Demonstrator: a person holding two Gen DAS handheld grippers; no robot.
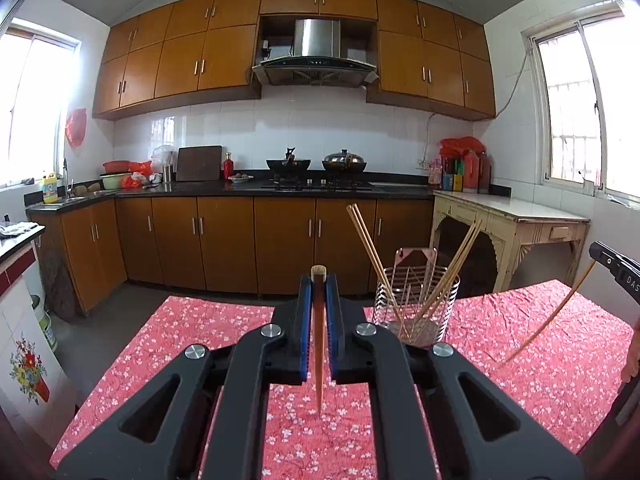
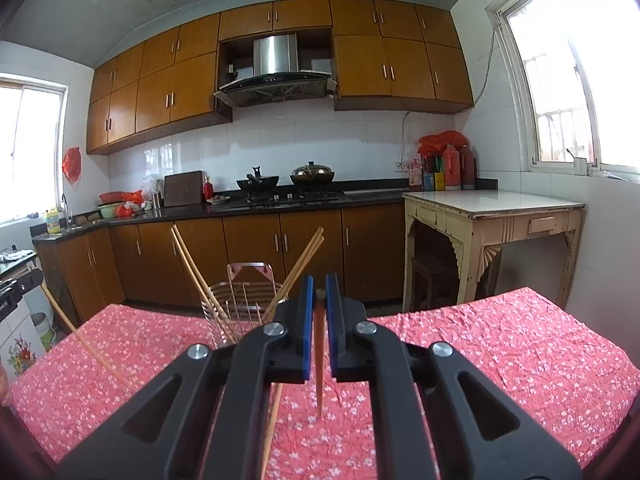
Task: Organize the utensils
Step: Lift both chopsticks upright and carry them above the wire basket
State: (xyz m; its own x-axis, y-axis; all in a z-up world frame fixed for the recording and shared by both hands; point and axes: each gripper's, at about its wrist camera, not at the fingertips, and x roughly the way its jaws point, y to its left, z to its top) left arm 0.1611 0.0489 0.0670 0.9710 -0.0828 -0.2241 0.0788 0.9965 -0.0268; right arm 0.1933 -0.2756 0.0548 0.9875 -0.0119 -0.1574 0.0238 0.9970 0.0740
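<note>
Left wrist view: left gripper (image 1: 319,284) is clamped on one brown wooden chopstick (image 1: 318,344) at frame centre; right of it, a wire utensil holder (image 1: 416,308) on the red floral tablecloth (image 1: 160,352) holds seemingly four pale chopsticks (image 1: 370,248). Right gripper (image 2: 319,286) pinches another chopstick (image 2: 319,356); "DAS" shows at right edge.

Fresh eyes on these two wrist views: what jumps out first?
Each claw is shut on a single chopstick: the left claw grips one chopstick pointing down at the red floral tablecloth, and the right claw grips another chopstick the same way. Between them stands the wire utensil holder, with chopsticks already leaning out of it.
</note>
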